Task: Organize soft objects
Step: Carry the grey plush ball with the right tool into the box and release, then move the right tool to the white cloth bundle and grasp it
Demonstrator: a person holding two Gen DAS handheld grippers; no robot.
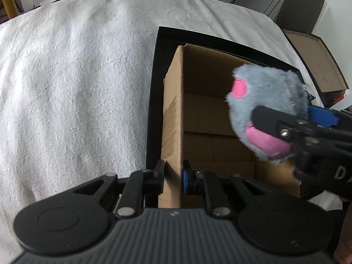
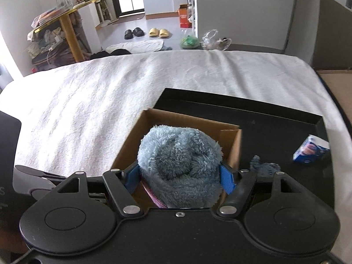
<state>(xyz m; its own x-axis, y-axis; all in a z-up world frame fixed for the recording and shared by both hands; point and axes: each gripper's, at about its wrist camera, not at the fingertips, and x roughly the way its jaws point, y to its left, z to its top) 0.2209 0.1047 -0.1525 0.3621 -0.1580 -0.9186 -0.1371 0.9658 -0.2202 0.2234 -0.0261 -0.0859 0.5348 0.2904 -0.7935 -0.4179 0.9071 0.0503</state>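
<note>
A lived-in home: beyond the white fleece blanket (image 2: 132, 83), two pairs of slippers (image 2: 147, 32) sit on the floor before a doorway. Left of the slippers, a gold-legged side table (image 2: 66, 22) holds jars and clutter, with laundry piled beneath.

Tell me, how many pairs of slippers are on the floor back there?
2. A black pair and a yellow pair sit side by side on the floor beyond the white-covered bed, black on the left. More may be hidden behind the bed.
</note>
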